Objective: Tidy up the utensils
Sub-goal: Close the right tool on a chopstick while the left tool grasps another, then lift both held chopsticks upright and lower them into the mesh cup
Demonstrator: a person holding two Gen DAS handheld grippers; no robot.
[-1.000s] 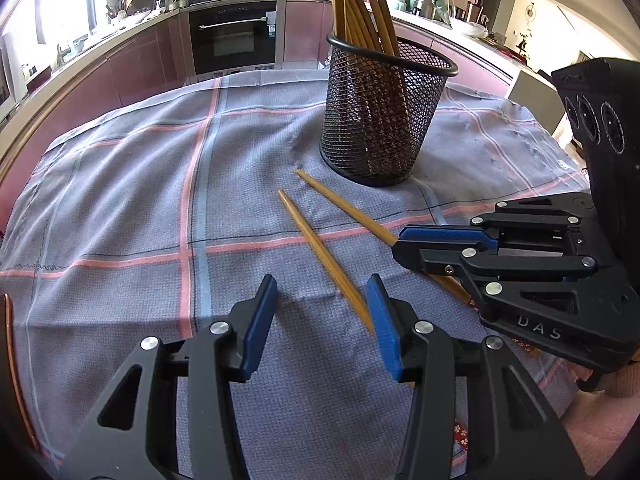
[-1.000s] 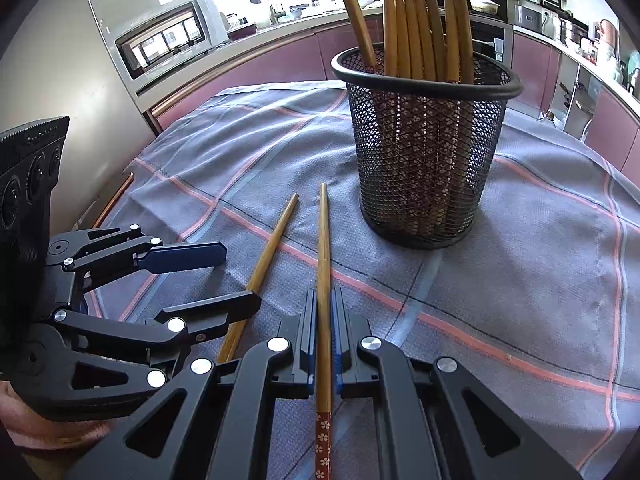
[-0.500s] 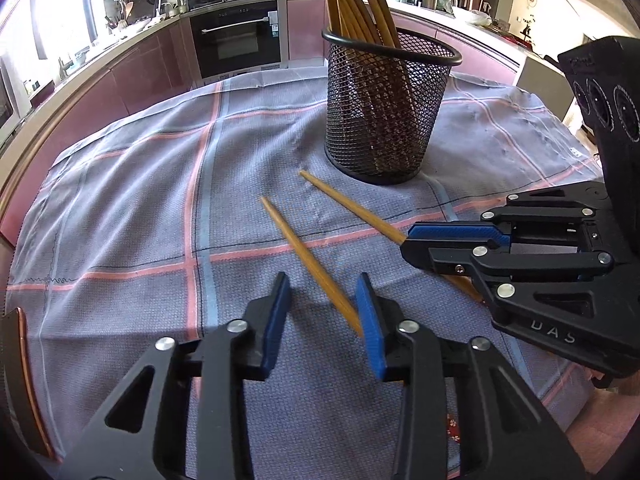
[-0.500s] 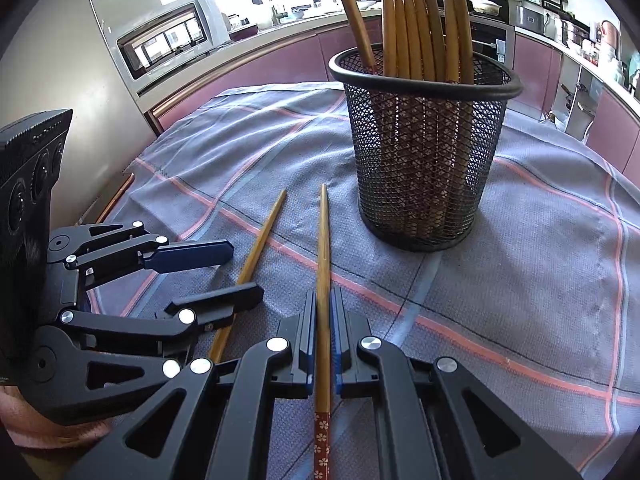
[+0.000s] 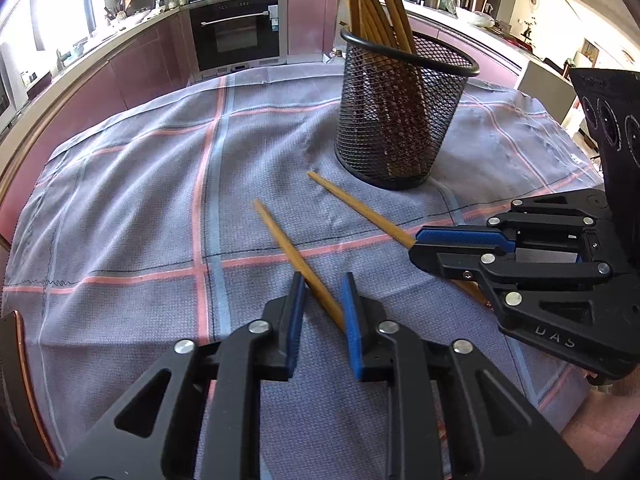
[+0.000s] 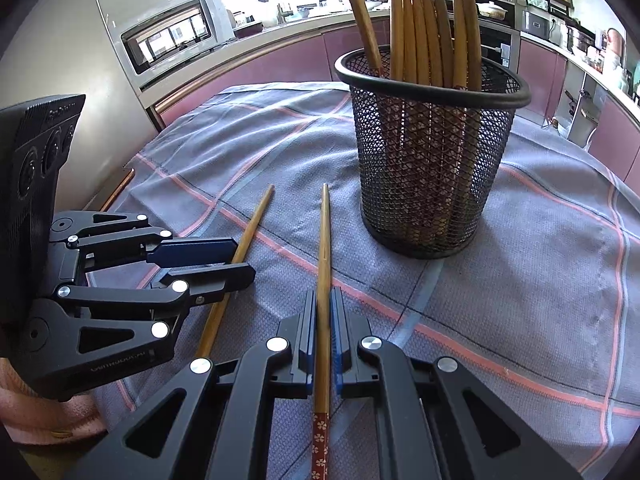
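Observation:
A black mesh cup [image 5: 400, 116] [image 6: 432, 160] holding several bamboo chopsticks stands on the checked cloth. Two loose chopsticks lie in front of it. My left gripper [image 5: 323, 292] [image 6: 234, 260] straddles the left chopstick [image 5: 292, 252] [image 6: 240, 248], with its jaws narrowed around it but a gap still showing, so it is open. My right gripper [image 6: 323, 304] [image 5: 416, 246] is shut on the right chopstick [image 6: 324, 264] [image 5: 360, 208], which points at the cup and rests on the cloth.
A grey cloth with pink and blue lines [image 5: 140, 200] [image 6: 540, 280] covers the round table. Kitchen counters and an oven [image 5: 236, 32] lie beyond. The table edge is near on the left [image 5: 16, 380].
My left gripper has moved forward over the left chopstick and its jaws have narrowed around it. The right gripper stays shut on its chopstick, hardly moved.

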